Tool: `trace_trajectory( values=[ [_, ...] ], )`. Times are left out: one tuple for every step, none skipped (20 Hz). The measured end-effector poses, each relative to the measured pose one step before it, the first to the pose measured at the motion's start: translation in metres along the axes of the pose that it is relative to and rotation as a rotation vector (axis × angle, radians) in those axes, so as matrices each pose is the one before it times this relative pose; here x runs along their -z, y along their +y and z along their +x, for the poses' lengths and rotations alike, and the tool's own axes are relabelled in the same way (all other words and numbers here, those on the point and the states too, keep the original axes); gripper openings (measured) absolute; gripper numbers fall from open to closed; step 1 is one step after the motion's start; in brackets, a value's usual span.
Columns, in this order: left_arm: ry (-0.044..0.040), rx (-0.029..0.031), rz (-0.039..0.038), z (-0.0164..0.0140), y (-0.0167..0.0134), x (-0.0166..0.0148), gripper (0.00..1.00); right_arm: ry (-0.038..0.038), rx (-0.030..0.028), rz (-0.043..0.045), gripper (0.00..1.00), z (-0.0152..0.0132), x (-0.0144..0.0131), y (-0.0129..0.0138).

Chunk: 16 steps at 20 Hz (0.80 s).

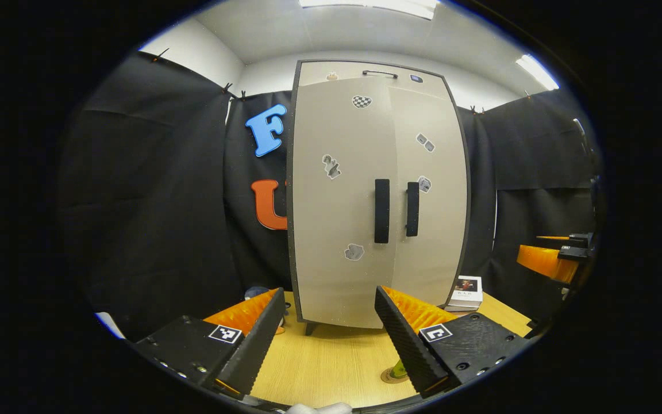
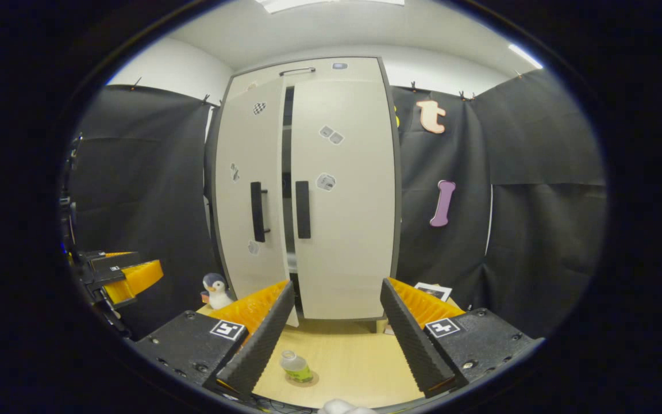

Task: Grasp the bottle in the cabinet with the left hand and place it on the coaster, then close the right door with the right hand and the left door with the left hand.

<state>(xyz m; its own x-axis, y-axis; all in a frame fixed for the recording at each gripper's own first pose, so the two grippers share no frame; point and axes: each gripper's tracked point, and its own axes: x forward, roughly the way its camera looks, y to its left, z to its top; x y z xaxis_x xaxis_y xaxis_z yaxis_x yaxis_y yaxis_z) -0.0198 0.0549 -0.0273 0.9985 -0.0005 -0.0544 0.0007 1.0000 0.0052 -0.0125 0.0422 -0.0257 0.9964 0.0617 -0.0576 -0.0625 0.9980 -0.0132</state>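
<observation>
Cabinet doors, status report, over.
Left gripper and right gripper open, empty. Bottle on coaster. Right door shut; left door ajar. Nothing in the way.

My left gripper (image 1: 328,339) is wide open, with one finger at about 7 o'clock and the other at about 5 o'clock in the left gripper view, and nothing is between them. My right gripper (image 2: 337,339) is wide open too, its two fingers spread the same way at the bottom of the right gripper view. Far off at 9 o'clock in the right gripper view I can see my left gripper held up in the air.
</observation>
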Motion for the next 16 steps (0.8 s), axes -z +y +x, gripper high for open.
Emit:
trace_trajectory(
  values=[
    [0.00217, -0.00006, 0.00145, -0.00059, 0.0001, 0.00051, 0.96, -0.00048, 0.00039, -0.00081, 0.95, 0.00007, -0.00038, 0.00023],
    [-0.00025, 0.00028, 0.00105, 0.0, -0.0004, -0.00031, 0.96, -0.00249, 0.00015, -0.00126, 0.95, 0.00023, -0.00075, 0.00013],
    [-0.00043, 0.00239, 0.00139, -0.00008, -0.00033, -0.00054, 0.96, -0.00158, 0.00148, -0.00088, 0.99, -0.00063, -0.00004, -0.00007],
    [0.00059, 0.00027, 0.00114, 0.00027, -0.00052, -0.00005, 0.97, -0.00065, 0.00028, 0.00018, 0.99, -0.00038, 0.00033, 0.00033],
    [-0.00071, -0.00006, 0.00154, 0.00005, -0.00005, -0.00002, 0.96, -0.00134, -0.00089, 0.00036, 0.99, 0.00073, 0.0003, 0.00083],
    [-0.00057, -0.00148, 0.00101, -0.00014, 0.00137, -0.00039, 0.98, 0.00024, 0.00134, -0.00055, 0.99, -0.00049, -0.00051, 0.00035],
    [-0.00065, -0.00014, -0.00147, -0.00008, 0.00036, 0.0003, 0.96, 0.00081, -0.0007, -0.0012, 0.99, 0.00006, 0.00097, 0.00014],
    [-0.00132, 0.002, -0.00205, 0.00023, -0.00049, -0.00081, 0.96, -0.00023, 0.00072, -0.00156, 0.99, -0.00001, -0.00055, 0.00006],
    [0.00063, -0.00081, -0.00143, 0.00077, 0.00024, 0.00017, 0.95, -0.00009, -0.00057, -0.00235, 0.95, 0.00007, -0.00011, 0.00044],
    [-0.00054, 0.00206, -0.00037, -0.00005, -0.00044, 0.00081, 0.96, 0.00116, 0.00109, -0.00191, 0.95, 0.00007, -0.00027, 0.00006],
    [0.00167, -0.00058, 0.00029, -0.00076, -0.00002, 0.00028, 0.96, 0.00038, 0.00051, -0.00056, 0.95, -0.00059, 0.00104, 0.00095],
    [-0.00254, 0.00151, 0.00163, 0.00046, 0.001, -0.0002, 0.96, 0.00006, 0.00039, 0.00124, 0.95, 0.00042, -0.00016, 0.00037],
    [0.00129, -0.00194, 0.00189, 0.00028, 0.00102, 0.00009, 0.96, -0.00035, -0.00057, 0.00073, 0.95, 0.00016, 0.00019, 0.0006],
    [-0.00093, 0.00118, -0.00023, 0.00009, 0.00002, -0.00028, 0.96, -0.0014, 0.00025, 0.00025, 0.95, 0.00002, -0.00053, 0.00108],
    [-0.00112, -0.0018, -0.00061, -0.00044, 0.00089, -0.00033, 0.96, -0.00259, -0.00031, -0.00071, 0.95, 0.00022, -0.00068, 0.00069],
    [-0.00186, -0.00064, -0.00065, 0.00006, 0.00079, -0.00051, 0.96, 0.00003, 0.0019, -0.00205, 0.95, -0.00001, -0.00039, 0.00059]
  ],
)
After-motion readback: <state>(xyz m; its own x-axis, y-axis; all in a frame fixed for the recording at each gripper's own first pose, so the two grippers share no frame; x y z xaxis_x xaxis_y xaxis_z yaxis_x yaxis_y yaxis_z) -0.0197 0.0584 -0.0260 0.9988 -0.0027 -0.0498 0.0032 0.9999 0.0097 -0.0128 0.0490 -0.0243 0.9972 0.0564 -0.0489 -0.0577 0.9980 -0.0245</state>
